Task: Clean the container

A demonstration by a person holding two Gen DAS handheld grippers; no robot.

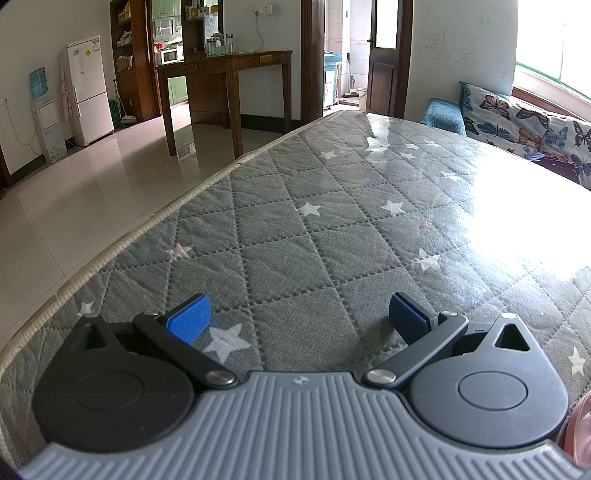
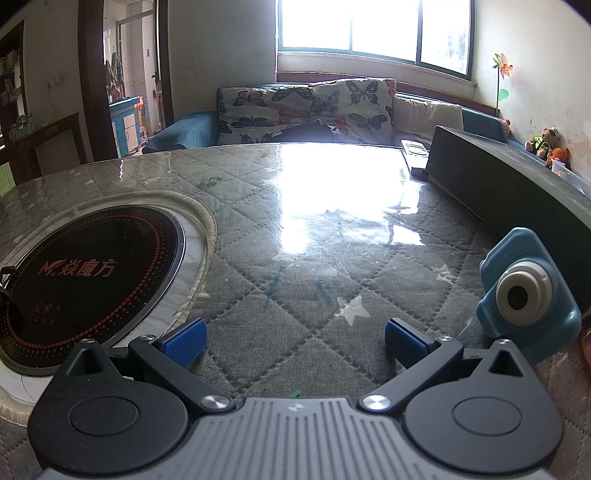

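1. Left wrist view: the left tongs (image 1: pixel 299 319) hang low over the bench (image 1: pixel 332 229), released, blue pads (image 1: pixel 189 318) wide apart with nothing between them.
2. The bench wears a grey quilted cover with white stars under a glossy clear sheet; window glare whitens its right side.
3. At the bottom right corner, just beside the tongs' housing, a sliver of a pinkish translucent thing (image 1: pixel 580 435) shows. It may be the container, but too little of it shows to tell its shape or state.
4. Only this view shows the tiled floor (image 1: pixel 92 184), a white fridge (image 1: pixel 88 88), a water dispenser (image 1: pixel 44 110) and a dark wooden side table (image 1: pixel 225 70) beyond the bench edge.
5. Right wrist view: the right tongs (image 2: pixel 295 341) are likewise released over the same cover, empty.
6. Only here: a round black induction hob (image 2: pixel 92 273) set into the bench at left, ringed by red dots and red lettering.
7. A blue toy camera (image 2: pixel 528 295) stands upright at right, lens facing the tongs, just in front of a long dark box (image 2: pixel 498 181).
8. A reddish edge (image 2: pixel 585 350) peeks out at the frame's right border beside the toy camera; what it is cannot be told.
9. Behind the bench stand a sofa with butterfly cushions (image 2: pixel 306 110) and a bright window (image 2: pixel 369 26).
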